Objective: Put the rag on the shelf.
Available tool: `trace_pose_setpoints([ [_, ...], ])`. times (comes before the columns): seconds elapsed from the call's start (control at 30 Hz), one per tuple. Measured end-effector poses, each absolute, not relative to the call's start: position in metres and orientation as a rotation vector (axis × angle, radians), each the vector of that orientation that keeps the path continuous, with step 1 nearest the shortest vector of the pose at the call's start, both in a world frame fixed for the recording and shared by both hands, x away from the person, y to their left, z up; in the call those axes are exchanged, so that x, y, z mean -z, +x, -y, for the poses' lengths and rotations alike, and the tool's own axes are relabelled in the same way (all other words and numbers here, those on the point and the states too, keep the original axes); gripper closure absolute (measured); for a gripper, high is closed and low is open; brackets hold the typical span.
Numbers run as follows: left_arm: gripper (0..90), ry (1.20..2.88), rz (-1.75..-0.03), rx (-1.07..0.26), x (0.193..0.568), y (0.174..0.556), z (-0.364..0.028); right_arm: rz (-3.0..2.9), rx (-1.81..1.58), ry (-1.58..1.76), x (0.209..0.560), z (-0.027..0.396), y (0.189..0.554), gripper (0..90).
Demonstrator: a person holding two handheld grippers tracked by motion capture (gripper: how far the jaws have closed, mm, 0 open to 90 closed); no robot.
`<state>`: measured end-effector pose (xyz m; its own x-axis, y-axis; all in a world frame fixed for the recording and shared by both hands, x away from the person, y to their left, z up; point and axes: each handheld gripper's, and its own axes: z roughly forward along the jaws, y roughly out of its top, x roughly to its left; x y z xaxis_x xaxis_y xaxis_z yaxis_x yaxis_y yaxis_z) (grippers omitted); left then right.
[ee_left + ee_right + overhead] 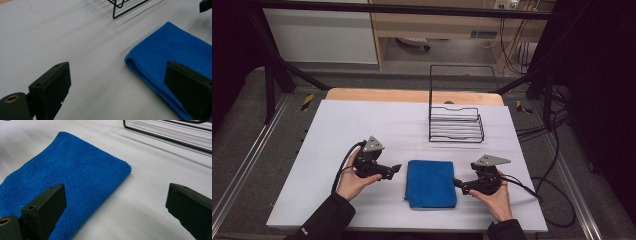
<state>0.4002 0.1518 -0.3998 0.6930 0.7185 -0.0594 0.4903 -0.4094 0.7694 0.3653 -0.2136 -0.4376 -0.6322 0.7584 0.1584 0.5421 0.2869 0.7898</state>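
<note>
One folded blue cloth (430,183) lay flat on the white counter (362,125), between two tongs: the left tongs (397,168) and the right tongs (457,183) both gaped wide, holding nothing. One black wire rack (455,122) stood behind; no writing was legible

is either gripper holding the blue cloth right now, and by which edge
Nothing is held. The left gripper and right gripper are both open, one at each side of the folded blue terry cloth, which lies flat on the table.

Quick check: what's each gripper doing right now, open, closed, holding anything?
Left gripper: open, holding nothing, beside the blue cloth.
Right gripper: open, holding nothing.
</note>
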Motion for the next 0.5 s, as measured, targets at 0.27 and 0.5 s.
trace_pose_setpoints([
  [0.27, 14.3, 2.118, -0.972, -0.371, 0.408, 0.42, -0.126, -2.307, -1.253, 1.201, 0.439, 0.214, 0.365, 3.7],
  [0.5, 23.9, 2.144, -0.993, -0.346, 0.426, 0.429, -0.112, -2.309, -1.256, 1.192, 0.439, 0.214, 0.364, 3.8],
])
